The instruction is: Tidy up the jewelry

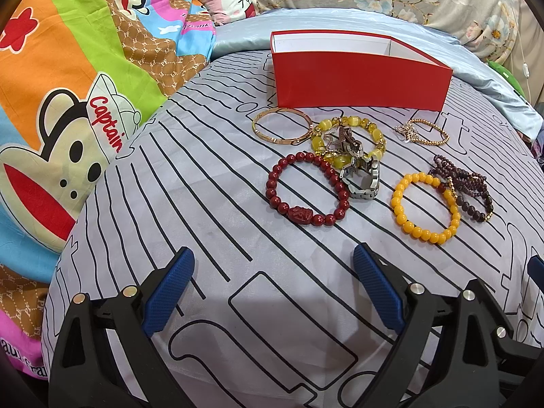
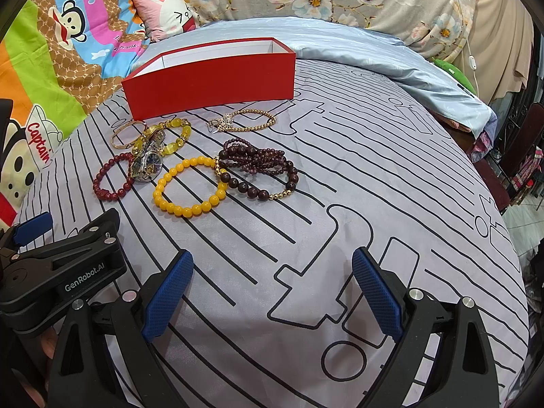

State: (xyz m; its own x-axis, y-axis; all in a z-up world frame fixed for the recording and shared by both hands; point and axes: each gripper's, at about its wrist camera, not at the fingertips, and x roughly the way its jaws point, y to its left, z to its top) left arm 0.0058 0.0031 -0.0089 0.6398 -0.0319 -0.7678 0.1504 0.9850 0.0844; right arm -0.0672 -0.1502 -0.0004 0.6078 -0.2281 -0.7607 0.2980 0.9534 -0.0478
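- Round glossy beads: red bracelet (image 1: 308,188), yellow bracelet (image 1: 426,203); a metal watch (image 1: 362,176) between them.
- All lie mid-bedsheet (image 1: 238,272), before the red box (image 1: 360,80).
- Left gripper (image 1: 273,292) and right gripper (image 2: 272,292): ribbed blue pads spread wide, empty, jewelry well ahead.

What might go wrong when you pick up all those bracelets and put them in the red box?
1. The silver watch lies tangled on the yellow-green bead bracelet and touches the dark red bead bracelet; lifting one may drag the others.
2. The purple bead strands overlap the orange-yellow bead bracelet, so they may snag.
3. The thin gold chain bracelet lies flat on soft bedsheet; an open hand-held gripper may pinch fabric.
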